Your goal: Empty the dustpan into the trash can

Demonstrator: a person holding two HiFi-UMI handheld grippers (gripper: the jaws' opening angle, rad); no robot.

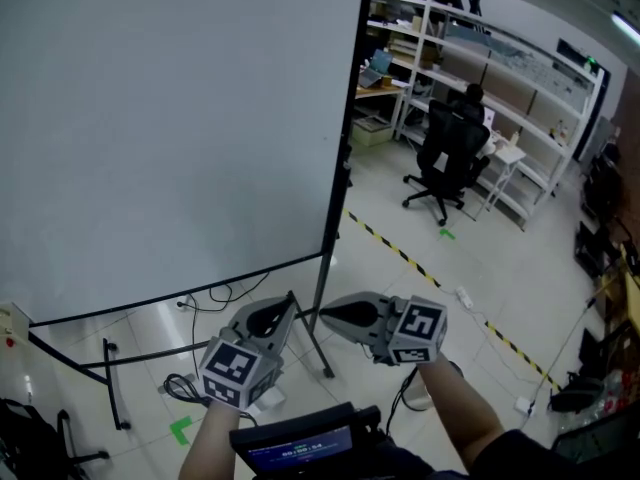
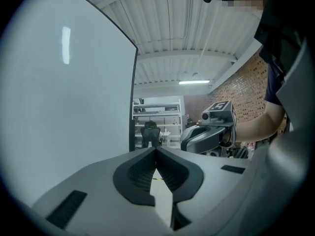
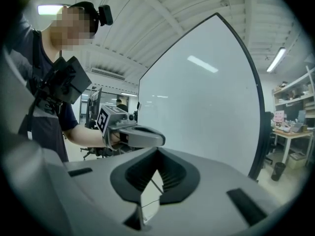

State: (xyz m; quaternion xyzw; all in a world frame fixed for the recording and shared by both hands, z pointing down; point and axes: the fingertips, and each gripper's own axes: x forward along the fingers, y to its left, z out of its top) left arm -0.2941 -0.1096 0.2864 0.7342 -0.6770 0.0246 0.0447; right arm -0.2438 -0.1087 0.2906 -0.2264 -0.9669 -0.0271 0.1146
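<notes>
The whiteboard (image 1: 170, 128) fills the left of the head view. In front of it, above the floor (image 1: 400, 268), the left claw (image 1: 285, 308) is fully closed on nothing, and just beside it, tip toward tip, the right claw (image 1: 330, 315) is likewise closed and empty. Neither the dustpan nor the trash can appears in any view, so the dustpan's direction from either claw, its long axis and the nearer hand cannot be determined. Judgement: locate the dustpan and open a claw before any approach; the office chair (image 1: 445, 153) and shelving (image 1: 520, 78) at the right play no part.
</notes>
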